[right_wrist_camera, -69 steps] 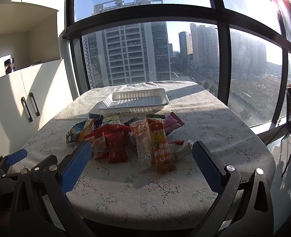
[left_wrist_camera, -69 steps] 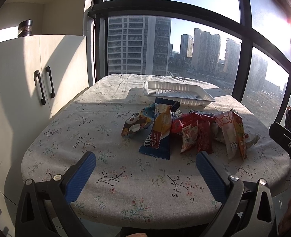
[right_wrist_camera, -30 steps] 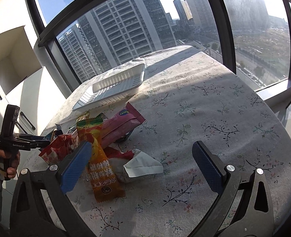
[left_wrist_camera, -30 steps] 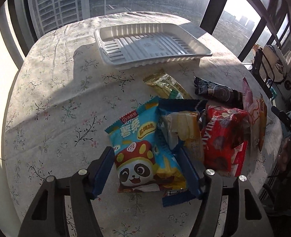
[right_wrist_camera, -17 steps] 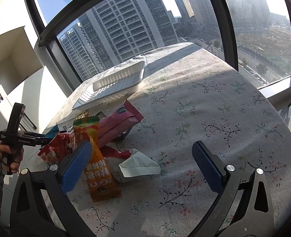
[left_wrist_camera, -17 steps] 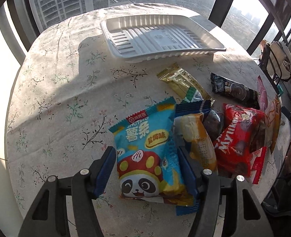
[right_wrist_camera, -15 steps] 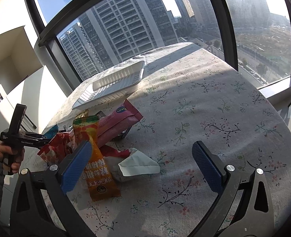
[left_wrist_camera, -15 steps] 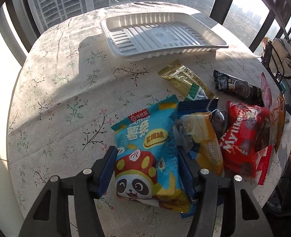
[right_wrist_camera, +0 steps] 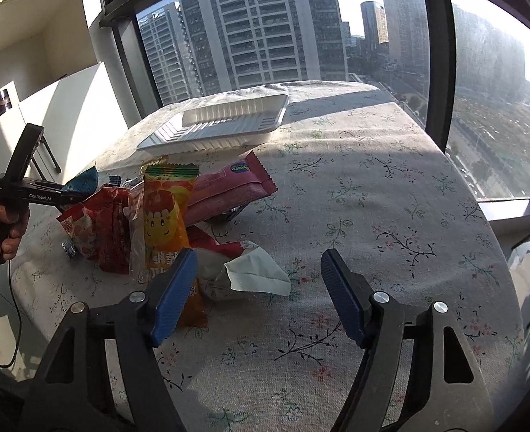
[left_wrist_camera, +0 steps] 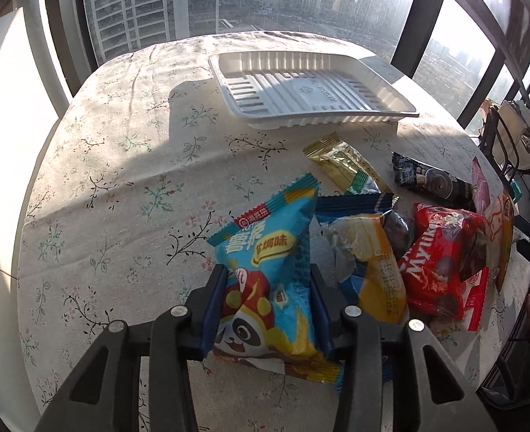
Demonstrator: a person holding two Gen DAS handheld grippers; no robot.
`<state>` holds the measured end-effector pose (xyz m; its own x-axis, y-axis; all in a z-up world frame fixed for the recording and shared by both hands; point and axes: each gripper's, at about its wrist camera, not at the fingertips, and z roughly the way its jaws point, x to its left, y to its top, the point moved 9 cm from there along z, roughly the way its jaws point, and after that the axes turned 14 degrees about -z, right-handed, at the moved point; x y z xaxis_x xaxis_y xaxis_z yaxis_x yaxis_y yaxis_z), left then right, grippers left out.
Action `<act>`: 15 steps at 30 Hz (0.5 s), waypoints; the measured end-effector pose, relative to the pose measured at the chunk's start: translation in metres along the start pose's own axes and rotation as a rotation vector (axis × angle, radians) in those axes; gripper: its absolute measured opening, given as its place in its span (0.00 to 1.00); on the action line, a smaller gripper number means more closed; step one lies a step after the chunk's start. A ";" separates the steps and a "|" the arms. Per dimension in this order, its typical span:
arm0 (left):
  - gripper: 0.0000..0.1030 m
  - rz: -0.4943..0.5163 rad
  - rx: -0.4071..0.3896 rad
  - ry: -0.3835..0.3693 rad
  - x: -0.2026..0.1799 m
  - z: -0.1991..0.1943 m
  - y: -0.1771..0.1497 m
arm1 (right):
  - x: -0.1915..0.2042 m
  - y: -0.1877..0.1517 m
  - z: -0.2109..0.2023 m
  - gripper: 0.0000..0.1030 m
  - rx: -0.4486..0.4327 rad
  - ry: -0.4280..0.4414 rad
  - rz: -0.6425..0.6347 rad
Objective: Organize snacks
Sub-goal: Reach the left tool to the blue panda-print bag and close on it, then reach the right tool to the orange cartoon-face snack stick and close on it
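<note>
A round surface [left_wrist_camera: 121, 151] under a floral cloth carries one empty white tray [left_wrist_camera: 308, 86] at its far side, ready for snacks. About nine loose packets lie heaped nearer the person. The left gripper [left_wrist_camera: 268, 302] is closing, its fingers pressing one blue panda chip bag [left_wrist_camera: 265, 273]. The right gripper [right_wrist_camera: 257, 288] is closing too, fingers apart around one pale crumpled wrapper [right_wrist_camera: 243, 273].

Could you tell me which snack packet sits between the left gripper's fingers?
The blue panda packet; the left gripper is closing around it, while the red packet lies beside.
</note>
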<state>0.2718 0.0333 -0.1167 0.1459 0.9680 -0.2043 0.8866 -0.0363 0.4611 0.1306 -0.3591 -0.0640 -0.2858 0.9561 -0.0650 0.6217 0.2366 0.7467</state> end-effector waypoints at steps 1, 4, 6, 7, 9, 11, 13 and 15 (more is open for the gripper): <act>0.44 -0.013 -0.004 -0.009 0.002 -0.001 -0.001 | 0.004 0.000 -0.001 0.68 0.006 0.010 -0.027; 0.44 -0.054 -0.019 -0.044 0.008 -0.006 -0.004 | 0.014 -0.001 -0.001 0.68 0.039 0.037 -0.121; 0.43 -0.081 -0.036 -0.065 0.012 -0.011 -0.006 | 0.020 -0.003 0.000 0.68 0.070 0.011 -0.216; 0.43 -0.093 -0.043 -0.078 0.014 -0.013 -0.006 | 0.022 -0.004 0.001 0.68 0.078 0.004 -0.249; 0.43 -0.113 -0.049 -0.098 0.017 -0.016 -0.010 | 0.023 -0.004 0.002 0.68 0.088 0.022 -0.277; 0.43 -0.130 -0.054 -0.114 0.019 -0.018 -0.013 | 0.023 -0.003 0.005 0.68 0.106 0.016 -0.331; 0.43 -0.146 -0.063 -0.131 0.020 -0.021 -0.016 | 0.024 0.001 0.003 0.68 0.107 0.004 -0.386; 0.43 -0.166 -0.077 -0.143 0.022 -0.024 -0.017 | 0.029 0.014 -0.006 0.68 0.072 0.078 -0.346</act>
<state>0.2490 0.0614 -0.1087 0.0664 0.9137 -0.4009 0.8685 0.1449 0.4740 0.1265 -0.3294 -0.0511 -0.5416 0.8016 -0.2532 0.5274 0.5585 0.6403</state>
